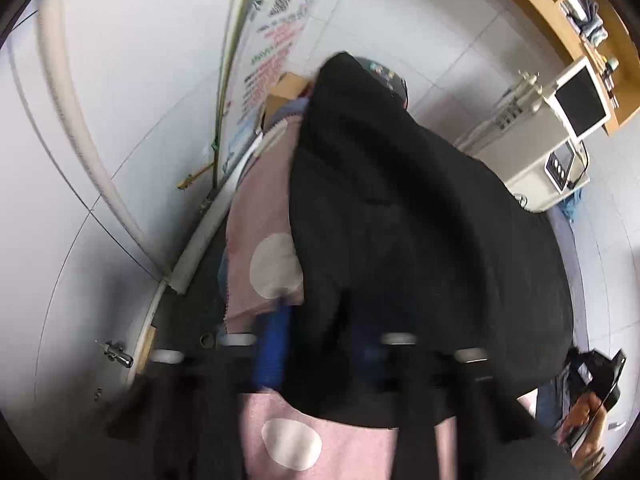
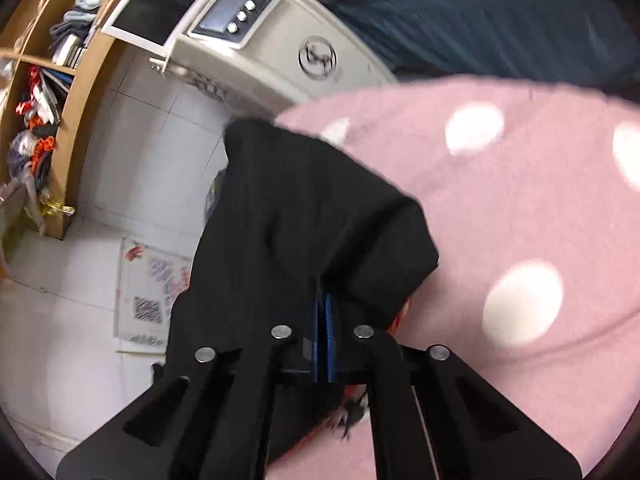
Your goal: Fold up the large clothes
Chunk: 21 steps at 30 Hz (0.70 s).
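My right claw (image 2: 325,308) is pinched tight on a fold of the big black garment (image 2: 304,216). Its two blue pads sit pressed together with the dark cloth between them. The cloth bunches up just ahead of this claw and hangs off to its left side, over the white floor (image 2: 80,320). To the right of this claw lies the pink blanket with white dots (image 2: 520,208).

My left claw (image 1: 320,344) is harder to read. One blue finger (image 1: 274,344) shows clearly, and the other is a dark blur under the cloth, so I cannot tell if it is closed on anything. The black garment (image 1: 420,208) spreads out ahead of this claw and covers most of the pink blanket (image 1: 264,208) (only a strip peeks out on its left side).

What could go wrong? The right claw only has a small pinch, so a quick pull might make the heavy cloth slip out. The hanging part could also drag onto the floor. If my left claw has no hold, the fold may come out crooked.
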Motion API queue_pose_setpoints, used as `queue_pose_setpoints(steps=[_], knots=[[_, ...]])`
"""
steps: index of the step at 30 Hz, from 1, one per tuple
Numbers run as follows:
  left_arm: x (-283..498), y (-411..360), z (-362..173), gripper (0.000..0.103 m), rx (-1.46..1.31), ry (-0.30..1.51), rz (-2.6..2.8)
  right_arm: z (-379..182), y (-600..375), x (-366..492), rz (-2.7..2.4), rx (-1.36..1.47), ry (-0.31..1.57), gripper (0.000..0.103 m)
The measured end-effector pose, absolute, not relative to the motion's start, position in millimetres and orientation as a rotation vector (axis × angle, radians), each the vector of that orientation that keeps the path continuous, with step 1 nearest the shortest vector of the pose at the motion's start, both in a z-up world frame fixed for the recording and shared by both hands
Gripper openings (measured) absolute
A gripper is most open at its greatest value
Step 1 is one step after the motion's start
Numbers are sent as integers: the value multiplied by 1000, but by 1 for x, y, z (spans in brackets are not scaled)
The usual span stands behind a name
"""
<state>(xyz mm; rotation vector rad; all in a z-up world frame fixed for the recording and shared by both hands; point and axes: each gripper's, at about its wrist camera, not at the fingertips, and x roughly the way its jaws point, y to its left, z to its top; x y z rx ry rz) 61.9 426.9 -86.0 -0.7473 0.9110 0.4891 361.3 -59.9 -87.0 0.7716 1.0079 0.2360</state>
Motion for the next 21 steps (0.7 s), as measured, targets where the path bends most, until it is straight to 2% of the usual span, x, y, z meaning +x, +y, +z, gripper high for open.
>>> queue_pose_setpoints(steps=[5,8,9,10,11,12,13,14,16,21], knots=[[63,420,-66,12,-754,922,452,-68,-54,379,152,597,1011,1],[60,417,-87,19,-747,1019,511,-84,-54,384,127,631,1102,3],[56,420,-95,23,-781,1023,532,-86,-57,381,119,662,1110,8],[52,423,-98,28,-817,1018,530,-86,-62,375,95,692,1120,12],[48,427,-97,34,-837,1013,540,-86,-66,372,76,701,1131,29],[45,432,-93,53,-822,1011,588,-84,-70,365,49,710,1143,56],[42,434,-86,65,-781,998,633,-81,-73,359,44,719,1133,64],[42,434,-79,68,-745,980,659,-76,-77,351,53,729,1111,66],[41,431,-58,83,-636,940,713,-63,-72,340,94,673,1115,66],[57,394,-17,94,-427,928,722,-31,-24,315,203,362,1158,70]])
